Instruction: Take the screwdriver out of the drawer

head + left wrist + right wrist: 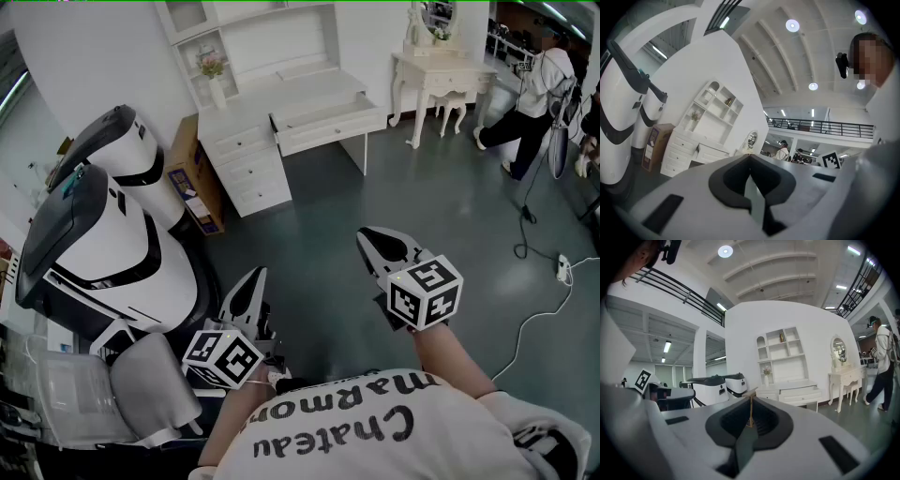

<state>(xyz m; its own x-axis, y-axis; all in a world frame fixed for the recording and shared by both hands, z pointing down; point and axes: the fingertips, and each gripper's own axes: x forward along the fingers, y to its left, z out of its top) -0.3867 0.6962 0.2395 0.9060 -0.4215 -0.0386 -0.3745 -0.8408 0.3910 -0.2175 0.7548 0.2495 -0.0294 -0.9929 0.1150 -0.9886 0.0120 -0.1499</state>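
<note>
A white desk (281,98) with a hutch stands against the far wall, several steps away across the floor. Its wide drawer (328,120) is pulled out; what is inside is hidden, and no screwdriver shows in any view. My left gripper (255,277) is held low at the left, jaws closed together with nothing between them. The right gripper (367,236) is a little further forward, also shut and empty. The left gripper view shows the desk (701,150) beyond the closed left gripper (750,157). In the right gripper view the desk (787,392) stands just past the right gripper (751,397).
Two large white-and-black machines (94,244) stand at the left, with a cardboard box (192,178) beside the desk. A white dressing table (436,80) and a person (539,94) are at the far right. A cable and power strip (562,267) lie on the dark floor.
</note>
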